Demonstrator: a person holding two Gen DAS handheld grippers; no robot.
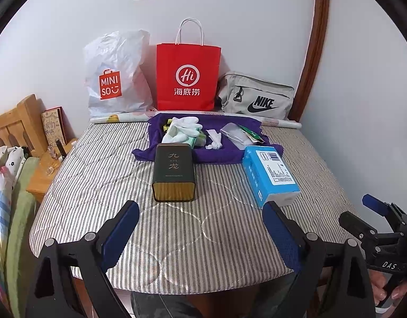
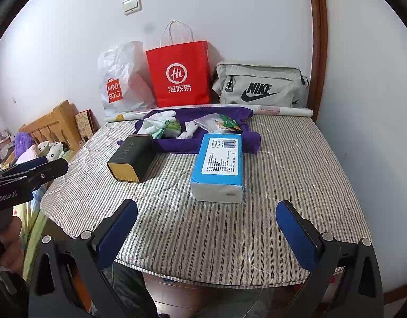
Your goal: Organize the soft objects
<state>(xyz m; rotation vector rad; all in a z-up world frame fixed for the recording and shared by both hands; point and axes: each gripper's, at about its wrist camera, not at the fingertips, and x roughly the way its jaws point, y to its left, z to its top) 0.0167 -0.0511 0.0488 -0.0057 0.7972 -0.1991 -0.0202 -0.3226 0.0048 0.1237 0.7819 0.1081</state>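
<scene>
A striped padded table carries a purple cloth at the back, with white gloves, a green tissue pack and small plastic packets lying on it. A blue tissue pack and a dark tin with a gold end lie in front of the cloth. My left gripper hovers open over the near edge, empty. My right gripper is open too, just short of the blue pack.
Against the wall stand a white Miniso bag, a red paper bag and a grey Nike pouch. A rolled poster lies behind the cloth. A wooden bed frame is at the left.
</scene>
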